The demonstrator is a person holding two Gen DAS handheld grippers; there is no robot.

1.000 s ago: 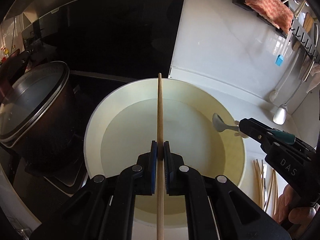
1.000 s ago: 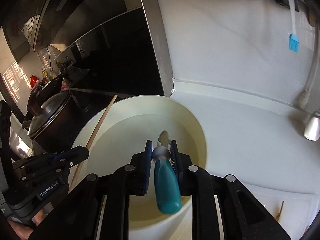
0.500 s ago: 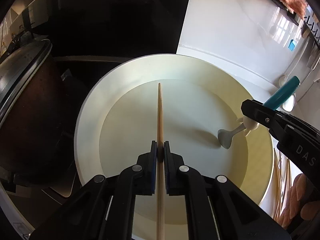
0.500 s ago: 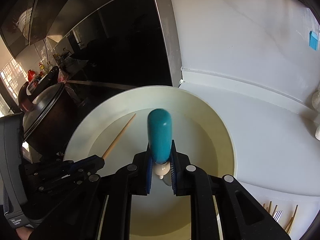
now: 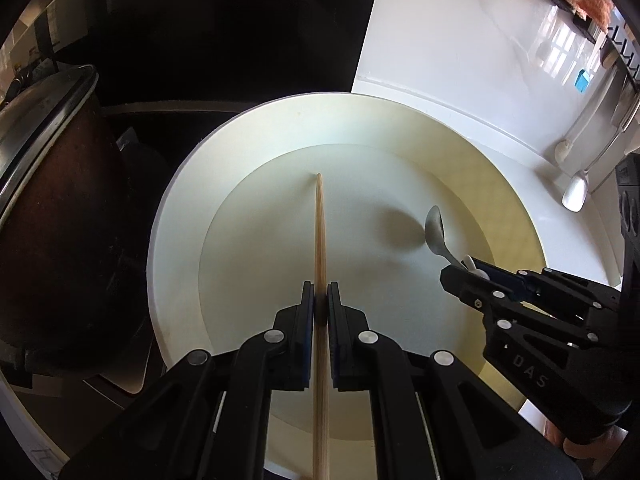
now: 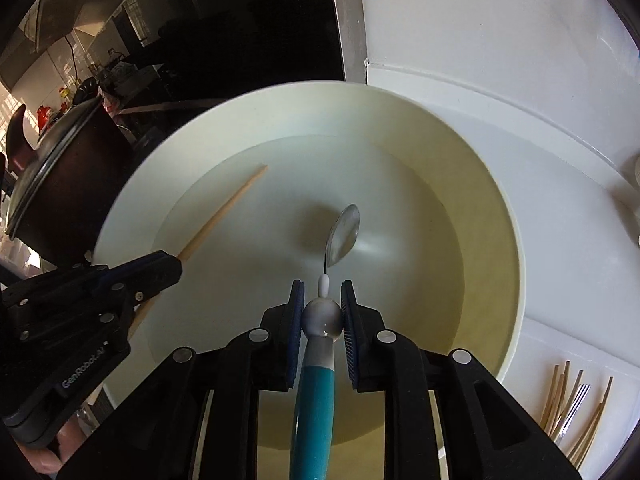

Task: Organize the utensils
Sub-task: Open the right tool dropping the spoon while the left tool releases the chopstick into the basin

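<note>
A lidded pot (image 5: 52,208) is seen at the left; the wooden chopstick (image 5: 320,248) is pinched by the left gripper (image 5: 320,308), tip aimed into the cream basin (image 5: 176,216); the teal-handled spoon (image 6: 340,236) is clamped by the right gripper (image 6: 322,308), bowl forward over the basin; loose chopsticks (image 6: 568,408) lie right.

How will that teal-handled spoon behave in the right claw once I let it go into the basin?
The spoon looks rigid, so it should not flex. The right claw pinches its rounded grey collar, a curved surface that may slip or pivot. The thick teal handle probably outweighs the small bowl, so it will likely drop handle-first and could roll in the basin.
</note>
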